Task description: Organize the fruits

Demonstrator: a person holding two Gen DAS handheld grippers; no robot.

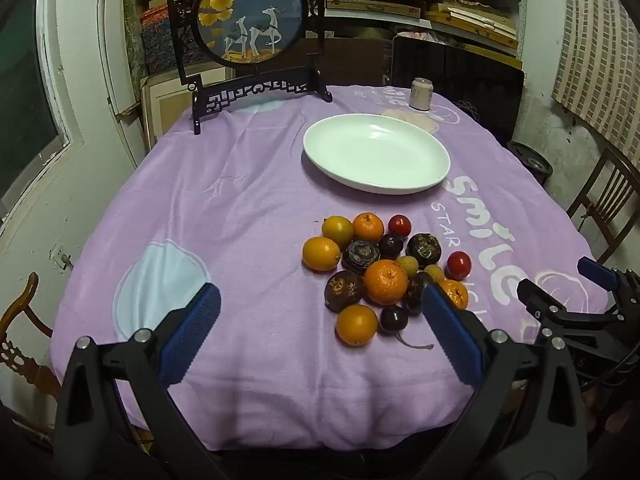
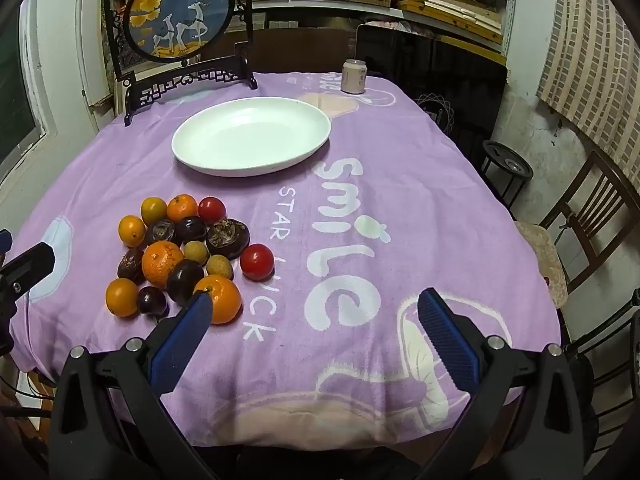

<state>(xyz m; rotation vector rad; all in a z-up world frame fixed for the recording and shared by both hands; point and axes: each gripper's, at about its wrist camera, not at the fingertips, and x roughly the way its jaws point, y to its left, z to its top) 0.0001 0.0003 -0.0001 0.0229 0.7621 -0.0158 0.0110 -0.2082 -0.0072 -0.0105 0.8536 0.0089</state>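
A pile of several small fruits point(image 1: 384, 272) lies on the purple tablecloth: oranges, red tomatoes, dark plums, brown passion fruits and small yellow ones. The pile also shows in the right wrist view point(image 2: 180, 256). An empty white plate point(image 1: 376, 152) stands beyond it, and it shows in the right wrist view too point(image 2: 252, 136). My left gripper point(image 1: 320, 300) is open and empty, near the front of the pile. My right gripper point(image 2: 316, 300) is open and empty, to the right of the pile. The right gripper also shows at the right edge of the left wrist view point(image 1: 568, 280).
A framed round deer picture point(image 1: 248, 16) stands at the table's back left. A drink can point(image 1: 422, 94) stands at the back behind the plate. Wooden chairs point(image 2: 588, 216) and a small black stool point(image 2: 508, 168) stand to the right of the table. Shelves fill the back wall.
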